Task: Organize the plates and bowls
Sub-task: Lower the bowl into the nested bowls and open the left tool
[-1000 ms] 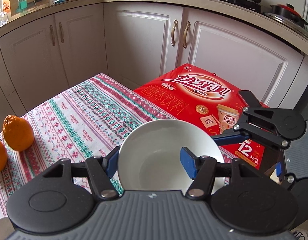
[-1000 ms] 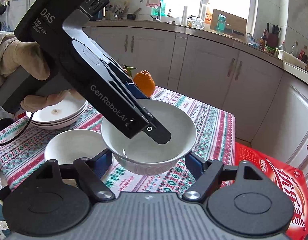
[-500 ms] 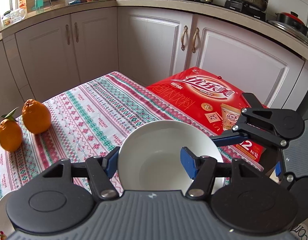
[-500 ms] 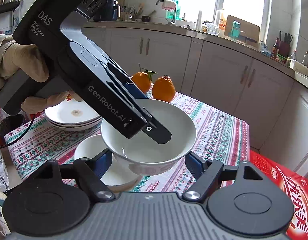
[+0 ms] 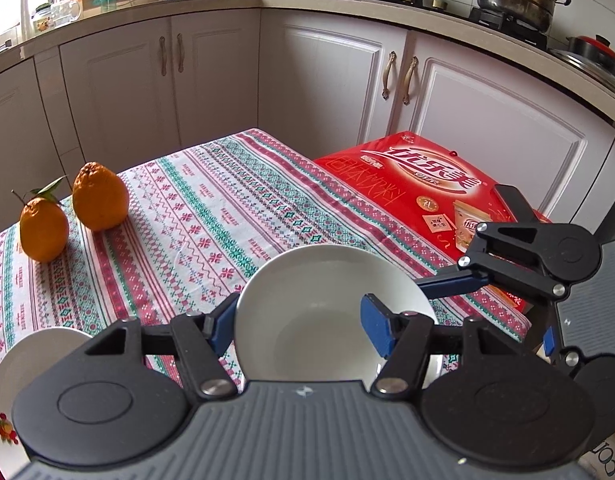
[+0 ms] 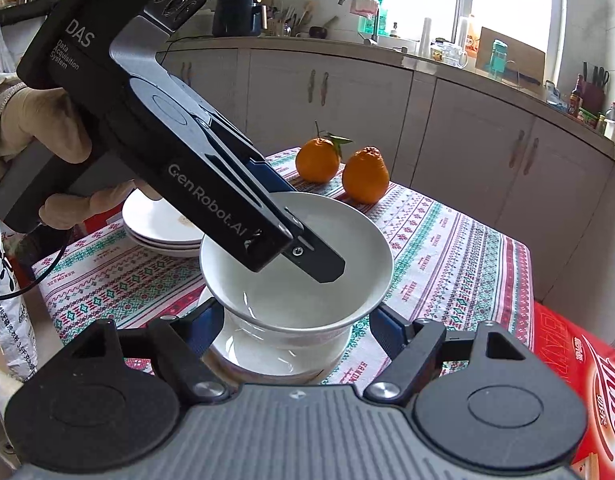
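A white bowl (image 5: 327, 320) (image 6: 307, 280) hangs in the air, its near rim pinched by my left gripper (image 5: 299, 324), one blue pad inside and one outside. In the right wrist view it hovers just above a second white bowl (image 6: 267, 356) that rests on the patterned tablecloth (image 6: 447, 248). My right gripper (image 6: 295, 328) is open, its blue fingers standing wide on both sides of the two bowls without touching them. A stack of white plates (image 6: 159, 224) lies at the back left, partly hidden behind the left gripper's body.
Two oranges (image 6: 343, 168) (image 5: 71, 208) stand at the table's far side. A red carton (image 5: 427, 188) sits beside the table's right edge. A plate rim (image 5: 11, 380) shows at lower left. White cabinets surround the table.
Both grippers moved with the bowl toward the plates and oranges. The held bowl now hangs directly over the second bowl, which earlier lay off to its left.
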Demonstrator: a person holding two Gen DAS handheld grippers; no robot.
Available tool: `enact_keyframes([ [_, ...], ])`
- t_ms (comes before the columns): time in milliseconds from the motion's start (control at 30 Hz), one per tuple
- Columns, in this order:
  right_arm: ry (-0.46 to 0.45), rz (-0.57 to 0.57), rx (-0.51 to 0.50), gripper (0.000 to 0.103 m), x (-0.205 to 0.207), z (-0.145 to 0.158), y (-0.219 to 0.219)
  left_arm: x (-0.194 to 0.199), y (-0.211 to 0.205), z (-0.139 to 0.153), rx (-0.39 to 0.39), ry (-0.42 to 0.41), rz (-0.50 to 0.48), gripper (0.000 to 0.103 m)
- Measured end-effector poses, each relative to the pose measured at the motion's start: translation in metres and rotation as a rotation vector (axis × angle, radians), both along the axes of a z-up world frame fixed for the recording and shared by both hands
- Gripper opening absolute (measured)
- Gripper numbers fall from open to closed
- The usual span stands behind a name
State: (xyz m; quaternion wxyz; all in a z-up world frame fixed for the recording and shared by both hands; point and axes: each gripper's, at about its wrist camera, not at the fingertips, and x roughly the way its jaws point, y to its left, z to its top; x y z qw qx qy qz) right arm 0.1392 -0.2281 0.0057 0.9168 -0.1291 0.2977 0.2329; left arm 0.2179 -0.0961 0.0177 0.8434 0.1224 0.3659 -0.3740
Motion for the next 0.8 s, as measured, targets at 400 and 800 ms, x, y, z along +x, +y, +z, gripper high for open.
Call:
enact_keyframes([
  [400,0.044,0.011,0.007,0.083,0.006,-0.010,0.003,0.003,0.006,-0.013,-0.008,0.030,0.017,0.063],
  [800,0.089,0.009,0.038,0.083,0.008,-0.018,-0.002,0.005,0.005,-0.024,-0.011,0.062,0.013,0.063],
])
